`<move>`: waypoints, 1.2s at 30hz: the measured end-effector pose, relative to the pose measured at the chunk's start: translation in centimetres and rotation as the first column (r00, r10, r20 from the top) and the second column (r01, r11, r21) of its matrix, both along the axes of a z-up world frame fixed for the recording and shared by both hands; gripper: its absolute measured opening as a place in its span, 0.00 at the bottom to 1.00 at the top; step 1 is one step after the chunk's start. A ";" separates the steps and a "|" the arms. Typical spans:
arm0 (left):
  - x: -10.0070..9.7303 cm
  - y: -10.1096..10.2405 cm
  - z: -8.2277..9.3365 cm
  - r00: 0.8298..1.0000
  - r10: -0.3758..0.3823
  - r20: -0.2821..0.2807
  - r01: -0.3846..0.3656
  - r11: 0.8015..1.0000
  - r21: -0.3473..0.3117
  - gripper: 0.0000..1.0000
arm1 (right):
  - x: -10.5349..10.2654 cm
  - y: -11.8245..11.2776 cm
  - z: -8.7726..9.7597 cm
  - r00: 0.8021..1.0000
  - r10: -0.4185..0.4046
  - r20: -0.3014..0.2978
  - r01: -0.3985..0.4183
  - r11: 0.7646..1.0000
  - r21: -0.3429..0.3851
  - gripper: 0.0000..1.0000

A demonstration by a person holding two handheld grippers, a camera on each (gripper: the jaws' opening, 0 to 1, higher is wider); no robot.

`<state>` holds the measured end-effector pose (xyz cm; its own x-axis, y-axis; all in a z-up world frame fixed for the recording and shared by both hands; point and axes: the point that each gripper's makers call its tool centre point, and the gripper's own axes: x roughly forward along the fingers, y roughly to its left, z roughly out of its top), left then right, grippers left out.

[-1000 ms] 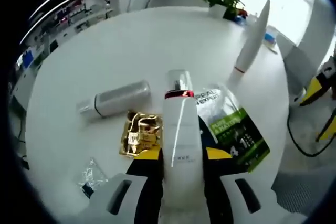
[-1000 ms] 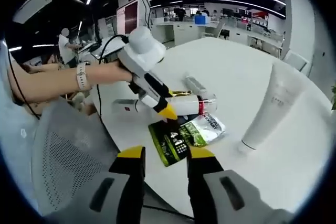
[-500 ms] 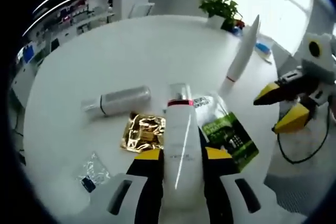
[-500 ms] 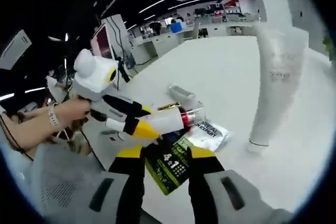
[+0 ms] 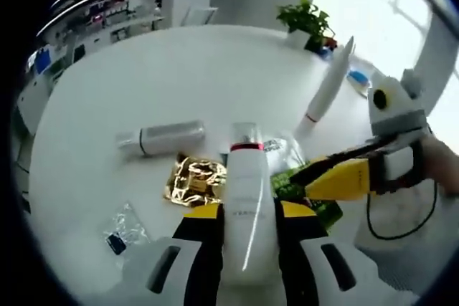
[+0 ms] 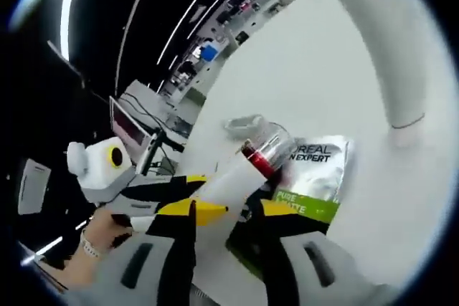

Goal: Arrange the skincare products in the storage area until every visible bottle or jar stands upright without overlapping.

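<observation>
One tube up, one bottle in hand, one still lying.
Left tongs (image 5: 247, 223) clamp the red-banded bottle (image 5: 246, 177) at lower centre; right tongs (image 6: 226, 213) gape empty. The tall tube (image 5: 326, 87) stands upper right; the silver bottle (image 5: 165, 137) lies centre-left on the counter (image 5: 179, 69).

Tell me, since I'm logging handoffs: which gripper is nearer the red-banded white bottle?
Left. The left gripper is clamped on the red-banded white bottle; the right gripper reaches in alongside it, just short of touching.
</observation>
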<state>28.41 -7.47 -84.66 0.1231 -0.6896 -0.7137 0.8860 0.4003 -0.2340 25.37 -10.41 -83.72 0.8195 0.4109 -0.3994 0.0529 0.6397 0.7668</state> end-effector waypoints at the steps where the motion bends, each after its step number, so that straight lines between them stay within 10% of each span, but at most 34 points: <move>1: -0.1 0.0 0.0 1.000 0.003 -0.004 -0.003 1.000 -0.001 0.24 | 0.1 0.0 -0.2 1.000 -0.013 -0.004 0.013 1.000 0.016 0.34; 7: -0.4 0.0 0.2 1.000 -0.001 -0.009 0.001 1.000 0.000 0.25 | 0.7 -0.1 -1.4 0.991 -0.114 -0.071 0.124 0.978 0.166 0.39; 19: -1.8 -0.4 0.7 1.000 -0.018 -0.024 0.017 1.000 -0.021 0.25 | 2.4 -0.1 -1.7 0.957 -0.265 -0.120 0.291 0.858 0.424 0.34; 24: -1.9 -0.6 1.7 0.998 -0.034 0.054 0.036 0.999 -0.038 0.25 | 2.4 -0.5 -1.7 0.948 -0.284 -0.142 0.316 0.803 0.505 0.31; 31: -2.1 -0.8 2.1 0.987 -0.061 0.146 0.064 0.998 -0.010 0.25 | 3.0 -1.1 -2.0 0.944 -0.291 -0.158 0.329 0.761 0.559 0.31; 36: -2.0 -1.0 2.1 0.979 -0.076 0.188 0.078 0.997 -0.006 0.25 | 3.5 -2.0 -0.9 0.946 -0.312 -0.090 0.309 0.778 0.546 0.28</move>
